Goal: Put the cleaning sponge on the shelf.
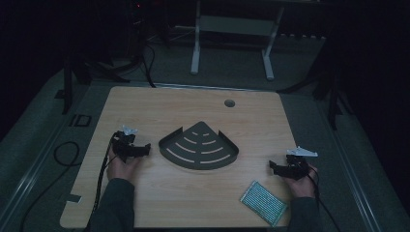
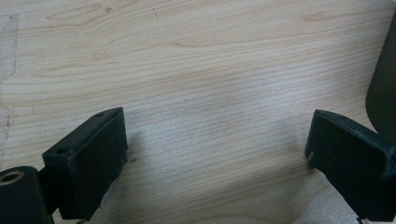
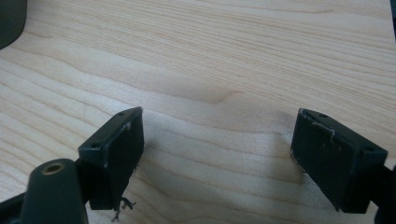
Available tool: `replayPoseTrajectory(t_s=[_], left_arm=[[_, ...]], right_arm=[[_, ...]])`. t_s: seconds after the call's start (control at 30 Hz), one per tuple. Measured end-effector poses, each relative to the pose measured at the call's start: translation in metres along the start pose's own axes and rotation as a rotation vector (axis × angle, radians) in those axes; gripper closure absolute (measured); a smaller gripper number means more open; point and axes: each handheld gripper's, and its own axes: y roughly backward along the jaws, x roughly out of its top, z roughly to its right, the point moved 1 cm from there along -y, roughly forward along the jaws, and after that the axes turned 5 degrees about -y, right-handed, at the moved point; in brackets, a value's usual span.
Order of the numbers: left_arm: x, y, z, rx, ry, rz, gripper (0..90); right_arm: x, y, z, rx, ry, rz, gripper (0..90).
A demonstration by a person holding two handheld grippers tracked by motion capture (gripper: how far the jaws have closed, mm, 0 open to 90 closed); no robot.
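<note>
- Far left of the high view: black cable [image 1: 63, 153] looping on the floor beside the surface [image 1: 145, 104], running back toward the near edge.
- Left tongs [image 1: 145, 148] low over the wood, held in a hand [image 1: 121, 166], aimed rightward at the shelf; grey three-cornered plate on top.
- In the left gripper view: jaws standing wide apart, nothing but bare wood grain between them, dark curved edge of the shelf [image 2: 382, 88] at the right border.
- Centre: dark fan-shaped corner shelf [image 1: 199, 145] lying flat on the surface, point toward the far side, curved rim toward the near side, pale slots showing through its floor.
- Shelf just beside the left tongs, apart from them; well apart from the right tongs.
- Beyond the shelf, toward the far edge: small round hole [image 1: 229, 103] in the surface.
- Right of centre, near edge: green-and-white dotted sponge [image 1: 264, 203] lying flat, angled, near the right hand [image 1: 302, 186].
- Right tongs [image 1: 272, 166] also low over the wood, pointing left toward the shelf.
- In the right gripper view: jaws spread fully, gripping nothing, wood grain in the gap, a sliver of the shelf [image 3: 10, 21] at the top left corner.
</note>
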Motion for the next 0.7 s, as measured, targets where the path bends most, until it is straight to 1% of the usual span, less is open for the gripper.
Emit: replayPoseTrajectory(t_s=[0.07,0.13,0.17,0.2,0.27,0.37,0.5,0.57,0.6,0.63,0.7], left_arm=[[0.0,0.0,0.0,0.0,0.0,0.001,6.1],[0.0,0.0,0.0,0.0,0.001,0.001,6.1],[0.0,0.0,0.0,0.0,0.001,0.001,6.1],[0.0,0.0,0.0,0.0,0.001,0.001,6.1],[0.0,0.0,0.0,0.0,0.001,0.001,6.1],[0.0,0.0,0.0,0.0,0.001,0.001,6.1],[0.0,0.0,0.0,0.0,0.001,0.001,6.1],[0.0,0.0,0.0,0.0,0.001,0.001,6.1],[0.0,0.0,0.0,0.0,0.001,0.001,6.1],[0.0,0.0,0.0,0.0,0.001,0.001,6.1],[0.0,0.0,0.0,0.0,0.001,0.001,6.1]], right_arm=[[0.001,0.001,0.001,0.011,0.011,-0.012,16.8],[0.001,0.001,0.001,0.011,0.011,-0.012,16.8],[0.001,0.001,0.001,0.016,0.016,-0.022,19.2],[0.002,0.004,0.0,0.032,0.04,-0.033,24.1],[0.001,0.007,-0.002,0.025,0.062,-0.039,26.1],[0.002,0.013,-0.003,0.019,0.076,-0.039,30.8],[0.005,0.026,-0.005,0.037,0.096,-0.031,44.4],[0.007,0.034,-0.007,0.042,0.119,-0.03,52.1],[0.008,0.043,-0.01,0.056,0.136,-0.027,59.3],[0.008,0.043,-0.01,0.056,0.136,-0.027,59.3],[0.008,0.052,-0.013,0.069,0.151,-0.024,65.1]])
